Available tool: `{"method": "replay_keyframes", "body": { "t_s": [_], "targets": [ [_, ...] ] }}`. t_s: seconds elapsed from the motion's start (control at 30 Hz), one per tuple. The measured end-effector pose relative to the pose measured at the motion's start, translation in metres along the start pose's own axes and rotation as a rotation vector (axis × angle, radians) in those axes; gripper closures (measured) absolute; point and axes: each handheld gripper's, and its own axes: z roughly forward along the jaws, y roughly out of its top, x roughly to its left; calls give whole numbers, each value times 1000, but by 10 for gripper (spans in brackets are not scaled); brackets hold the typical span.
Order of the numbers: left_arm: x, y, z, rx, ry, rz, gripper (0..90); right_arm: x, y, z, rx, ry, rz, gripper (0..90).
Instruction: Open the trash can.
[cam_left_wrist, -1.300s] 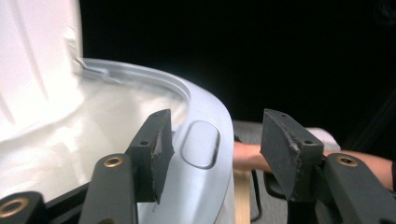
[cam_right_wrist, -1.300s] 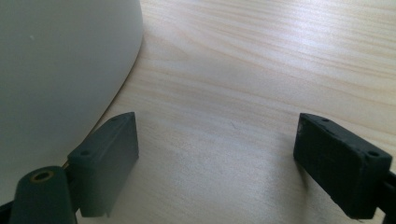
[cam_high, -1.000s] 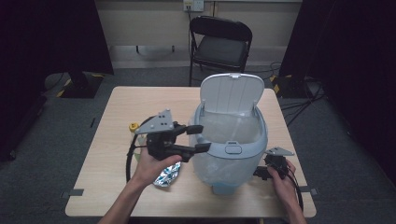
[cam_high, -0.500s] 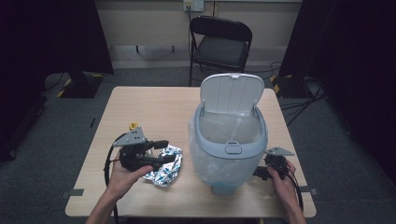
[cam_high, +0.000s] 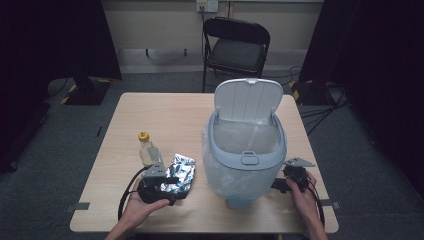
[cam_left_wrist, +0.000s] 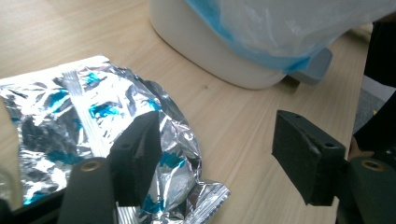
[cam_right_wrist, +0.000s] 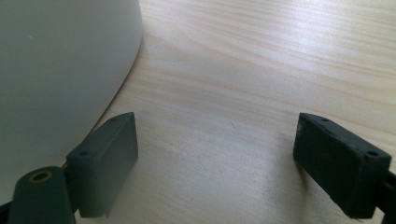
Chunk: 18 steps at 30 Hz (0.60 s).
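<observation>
A crumpled silver and blue foil bag (cam_high: 181, 171) (cam_left_wrist: 70, 126) lies flat on the wooden table (cam_high: 170, 120), left of the bin. My left gripper (cam_high: 172, 182) (cam_left_wrist: 217, 154) is low over the table at the bag's near edge. Its jaws have just been opening and stand wide; one jaw hangs over the foil, the other over bare wood, and neither pad presses on the bag. My right gripper (cam_high: 280, 184) (cam_right_wrist: 217, 154) is open at the bin's right side, with only bare table between its jaws.
A pale blue bin (cam_high: 245, 150) (cam_left_wrist: 224, 51) (cam_right_wrist: 56, 60) with a clear liner and raised lid stands mid-table. A small clear bottle with a yellow cap (cam_high: 146, 149) stands upright just behind my left gripper. A black folding chair (cam_high: 235, 47) is beyond the table.
My left hand has come down from the bin's rim and moved left to the table at the foil bag. Its jaws look wider. The right hand has stayed put.
</observation>
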Motion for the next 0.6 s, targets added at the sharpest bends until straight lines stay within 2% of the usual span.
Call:
{"method": "replay_keyframes", "body": {
  "t_s": [0.1, 0.13, 0.17, 0.23, 0.27, 0.3, 0.4, 0.43, 0.53, 0.57, 0.6],
  "targets": [
    [2, -4, 5, 19, -4, -12, 310, 0, 0, 0, 0, 0, 0, 132],
    [2, -8, 9, 39, 21, -1, 310, 0, 0, 0, 0, 1, 0, 131],
    [2, -10, 11, 51, 19, -11, 317, 0, 0, 0, 1, 2, 1, 131],
    [3, -14, 15, 71, 55, -20, 344, 0, 0, 0, 0, 1, -1, 131],
    [2, -15, 15, 83, 79, -1, 344, 0, 0, 0, 0, 1, 0, 131],
    [2, -15, 15, 83, 79, -1, 345, 0, 0, 0, 0, 1, 0, 131],
    [-2, -16, 22, 134, 128, 31, 370, 0, 0, 0, 0, 1, 0, 131],
    [-2, -17, 25, 148, 147, 27, 382, 0, 0, 0, 0, 1, 0, 132],
    [1, -19, 27, 146, 156, 27, 407, 0, 0, 0, 0, -1, -1, 132],
    [2, -20, 27, 142, 159, 27, 430, 0, 0, 0, 0, -1, -1, 133],
    [3, -20, 27, 132, 164, 21, 492, 0, 0, 0, 0, -2, -1, 133]
  ]
}}
